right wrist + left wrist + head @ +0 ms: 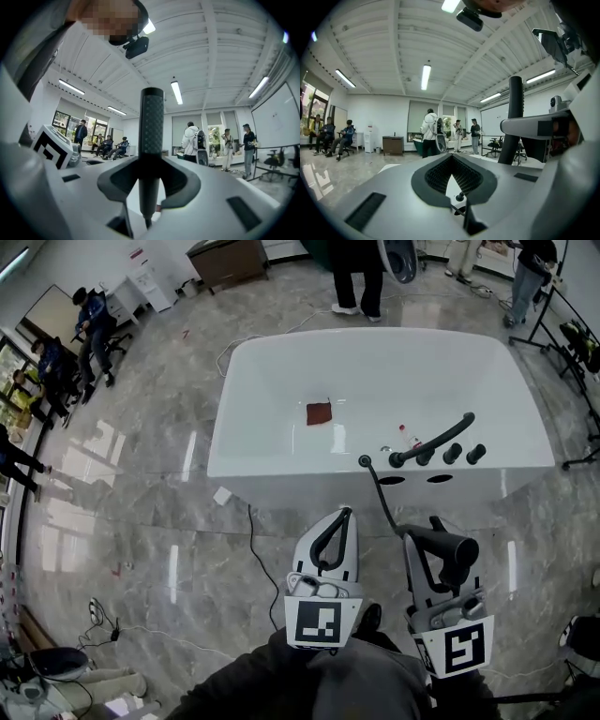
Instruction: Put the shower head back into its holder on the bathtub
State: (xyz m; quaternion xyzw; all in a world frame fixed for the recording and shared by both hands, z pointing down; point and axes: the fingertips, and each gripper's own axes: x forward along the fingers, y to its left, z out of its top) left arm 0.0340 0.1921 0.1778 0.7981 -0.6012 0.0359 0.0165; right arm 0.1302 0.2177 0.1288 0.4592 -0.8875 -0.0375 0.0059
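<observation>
The white bathtub point(281, 465) stands on the floor ahead of me. On its near rim are a black spout point(436, 438) and black knobs point(464, 453). A black hose point(380, 491) runs from a fitting point(364, 461) on the rim down to the black shower head point(448, 546). My right gripper point(433, 532) is shut on it, short of the tub; in the right gripper view the handle point(152, 126) stands upright between the jaws of the right gripper point(151, 180). My left gripper point(343, 517) point(452, 176) is shut and holds nothing, beside the shower head point(514, 105).
A red square patch point(319, 412) lies in the tub. A black cable point(258, 559) trails over the grey marble floor on the left. Several people stand behind the tub point(356, 277) and sit at the far left point(89, 320). A tripod stand point(572, 343) is at the right.
</observation>
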